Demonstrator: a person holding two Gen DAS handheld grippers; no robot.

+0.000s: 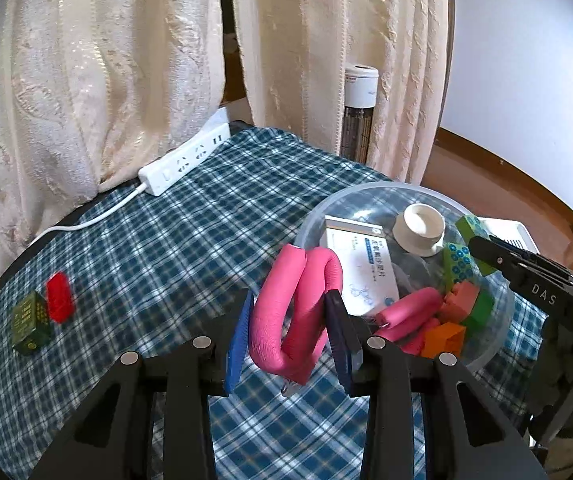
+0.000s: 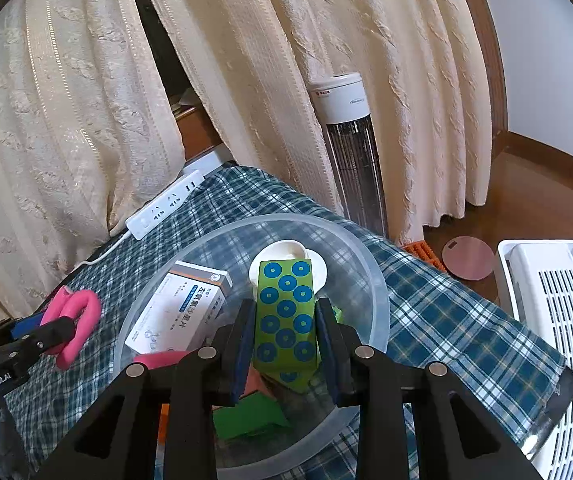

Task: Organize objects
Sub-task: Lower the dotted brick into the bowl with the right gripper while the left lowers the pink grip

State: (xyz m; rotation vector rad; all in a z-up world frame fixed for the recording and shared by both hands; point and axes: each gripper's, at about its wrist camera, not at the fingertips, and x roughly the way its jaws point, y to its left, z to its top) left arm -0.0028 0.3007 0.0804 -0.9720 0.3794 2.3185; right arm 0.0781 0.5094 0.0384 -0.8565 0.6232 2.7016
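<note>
— While the left gripper (image 1: 292, 320) carries the pink foam curler (image 1: 296, 304) clamped between its jaws, where should the person take it?

— Over the rim of the clear bowl (image 1: 498, 340), which sits toward the bench's right edge, just beyond the curler. A second pink curler (image 1: 410, 310) already lies inside, so this one likely belongs beside it. The folded foam is soft; the jaws should part only once it hangs above the bowl's open space, or it may spring out onto the plaid cloth (image 1: 166, 240).

— And the right gripper (image 2: 284, 332)?

— Its jaws are closed on the green dotted block (image 2: 286, 316), held above the bowl's middle. Below it lie the green wedge (image 2: 246, 420), the medicine box (image 2: 178, 312) and, farther in, the white cup (image 2: 286, 252). Lowering the block toward a free patch before letting go would keep it from knocking the others about.

— Could the two collide?

— They work close together at the bowl, so one release at a time looks safer.

— What is left?

— Near the bench's left edge, the dark green box (image 1: 30, 322) and red piece (image 1: 60, 298) touch each other. A power strip (image 1: 184, 158) lies along the far edge.
</note>
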